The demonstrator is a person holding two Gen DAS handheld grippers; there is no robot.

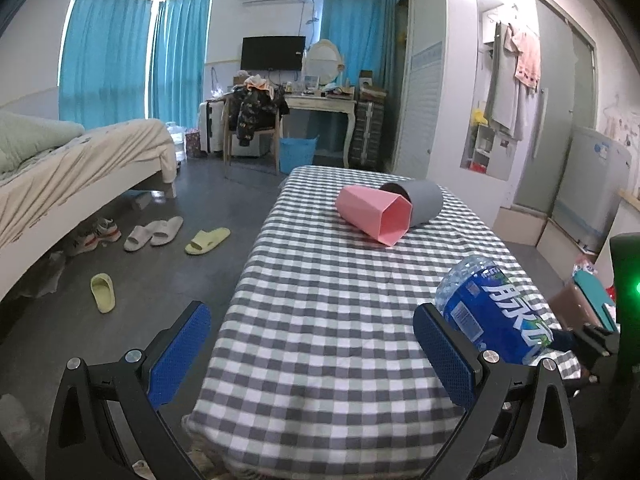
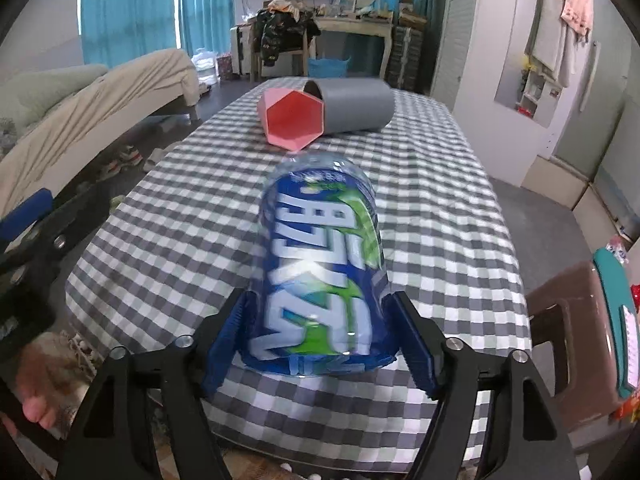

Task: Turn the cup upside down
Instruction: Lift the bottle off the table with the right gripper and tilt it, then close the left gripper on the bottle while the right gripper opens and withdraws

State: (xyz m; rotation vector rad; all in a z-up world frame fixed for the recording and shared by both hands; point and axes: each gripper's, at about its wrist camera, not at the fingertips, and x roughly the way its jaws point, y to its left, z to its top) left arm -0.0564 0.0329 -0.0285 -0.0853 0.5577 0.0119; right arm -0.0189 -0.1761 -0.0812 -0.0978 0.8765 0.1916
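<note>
From the left wrist camera, the left tool (image 1: 312, 344) is spread wide and holds nothing. Its two fingers (image 1: 180, 354) are black with bumpy blue pads. Under it lies the surface (image 1: 320, 320), covered in a soft cloth of grey and white squares. At 12 o'clock from the tool, far up the surface, the pink cup (image 1: 374, 216) lies on its side. It is smooth plastic with flat sides and a six-sided mouth that points toward the camera and to the right. Touching it at 2 o'clock is the grey cup (image 1: 422, 202), round and smooth, also lying down. At 3 o'clock from the tool is a clear plastic bottle (image 1: 492, 312) with a shiny blue label, tilted in the air, with the right tool at its lower end. On the floor at 9 o'clock are yellow slippers (image 1: 206, 240), and the bed (image 1: 80, 160) has a wrinkly cream cover.

From the right wrist camera, the right tool (image 2: 320, 332) is clenched on the bottle (image 2: 320, 264); both blue pads press its sides. The bottle points away toward 12 o'clock, and looks blurry. Just past its far end lies the pink cup (image 2: 294, 120), its six-sided mouth facing the camera. The grey cup (image 2: 356, 106) lies touching it at 2 o'clock. At 9 o'clock the left tool (image 2: 24, 216) shows at the edge, with bare toes (image 2: 36, 408) at 8 o'clock.
</note>
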